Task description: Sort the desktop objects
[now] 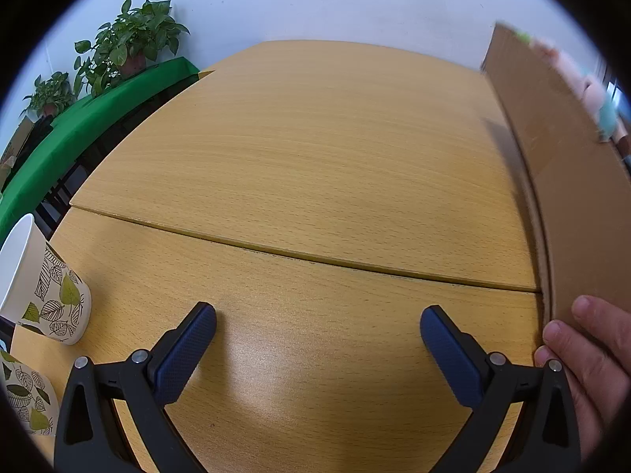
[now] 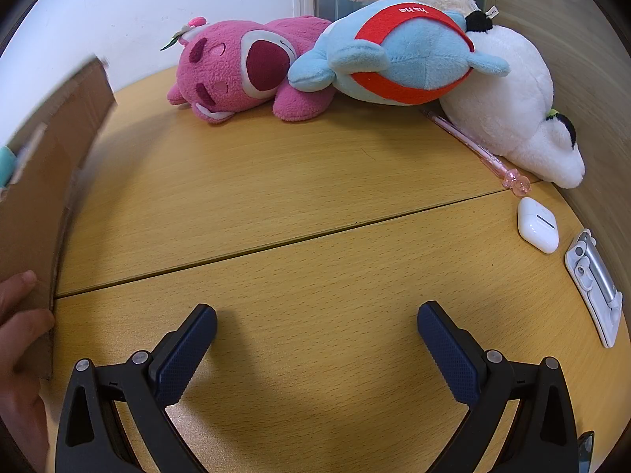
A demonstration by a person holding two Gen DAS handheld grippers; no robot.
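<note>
My left gripper [image 1: 318, 325] is open and empty above the wooden table [image 1: 299, 165]. Two leaf-print paper cups [image 1: 51, 295] lie at its left. My right gripper [image 2: 317, 324] is open and empty too. Ahead of it lie a pink plush bear [image 2: 240, 69], a blue and red plush [image 2: 398, 51] and a white plush [image 2: 512, 106] at the table's far edge. A pink pen [image 2: 473, 146], a white earbud case [image 2: 537, 224] and a white and silver stand [image 2: 595, 276] lie at the right. A bare hand [image 1: 591, 366] holds a cardboard box [image 1: 560, 165] between the two grippers.
The cardboard box [image 2: 43, 181] stands upright at the right gripper's left, held by the hand [image 2: 19, 327]. Potted plants [image 1: 130, 43] stand on a green-covered bench [image 1: 79, 126] beyond the table's left edge. A white wall runs behind.
</note>
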